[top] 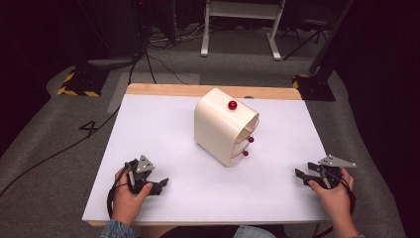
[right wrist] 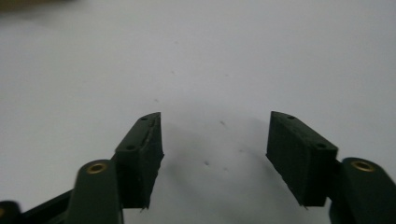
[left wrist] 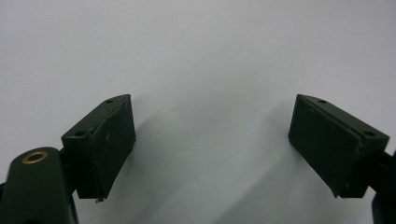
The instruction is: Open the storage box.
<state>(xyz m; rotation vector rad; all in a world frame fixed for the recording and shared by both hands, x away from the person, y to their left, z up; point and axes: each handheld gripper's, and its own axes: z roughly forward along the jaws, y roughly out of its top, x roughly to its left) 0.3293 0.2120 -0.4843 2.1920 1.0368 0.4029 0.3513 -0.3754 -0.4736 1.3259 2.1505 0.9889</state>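
Two black hand-held grippers, denim cuffs at the wrists

The left gripper (top: 161, 185) and right gripper (top: 300, 175) are each built in black with a grey three-cornered plate on top and a black cable looped behind. Flat rectangular pads (left wrist: 109, 140) with small screw holes are seen, and brass-ringed holes (right wrist: 97, 167) are set in the arms. Blue denim sleeves (top: 116, 229) are worn.

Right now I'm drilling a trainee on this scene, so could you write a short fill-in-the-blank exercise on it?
1. The cream cabinet stands on a ____ board.
2. The knobs on the cabinet are ____.
3. Both the left hand-held gripper and the right hand-held gripper have their jaws ____.
4. Counting the top one, the cabinet shows ____ knobs.

Missing words: white; red; open; three
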